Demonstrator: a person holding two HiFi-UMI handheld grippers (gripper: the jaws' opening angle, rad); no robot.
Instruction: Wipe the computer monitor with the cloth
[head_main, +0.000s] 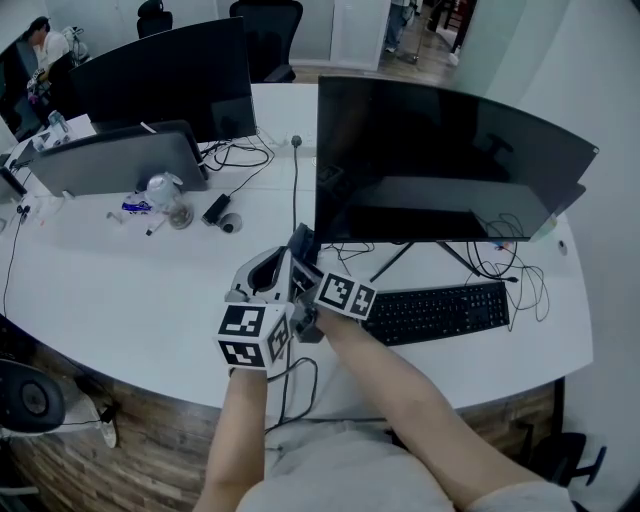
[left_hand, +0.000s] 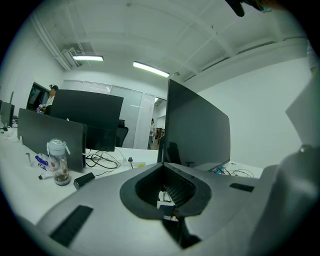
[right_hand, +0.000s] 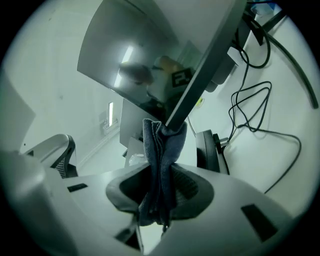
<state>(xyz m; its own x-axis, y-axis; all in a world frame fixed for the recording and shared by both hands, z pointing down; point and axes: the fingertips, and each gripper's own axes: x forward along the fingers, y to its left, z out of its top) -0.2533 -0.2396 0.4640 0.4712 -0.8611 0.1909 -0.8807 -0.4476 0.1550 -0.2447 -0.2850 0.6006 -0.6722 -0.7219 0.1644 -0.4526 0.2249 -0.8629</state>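
The large dark monitor (head_main: 440, 160) stands on the white desk (head_main: 120, 290). My right gripper (head_main: 301, 243) is shut on a folded blue-grey cloth (right_hand: 161, 145), whose top end presses against the monitor's lower left corner (right_hand: 175, 122). The screen (right_hand: 145, 60) shows pale reflections above it. In the head view the cloth (head_main: 299, 240) is a dark lump at that corner. My left gripper (head_main: 266, 266) sits just left of the right one, off the screen. In the left gripper view its jaws (left_hand: 162, 166) are shut with nothing between them, and the monitor (left_hand: 197, 130) stands ahead to the right.
A black keyboard (head_main: 440, 312) lies under the monitor, with tangled cables (head_main: 505, 255) behind it. To the left stand a second monitor (head_main: 165, 85), a grey panel (head_main: 115, 160), a bottle (left_hand: 57, 162) and more cables (head_main: 235, 155). Office chairs (head_main: 268, 30) stand beyond the desk.
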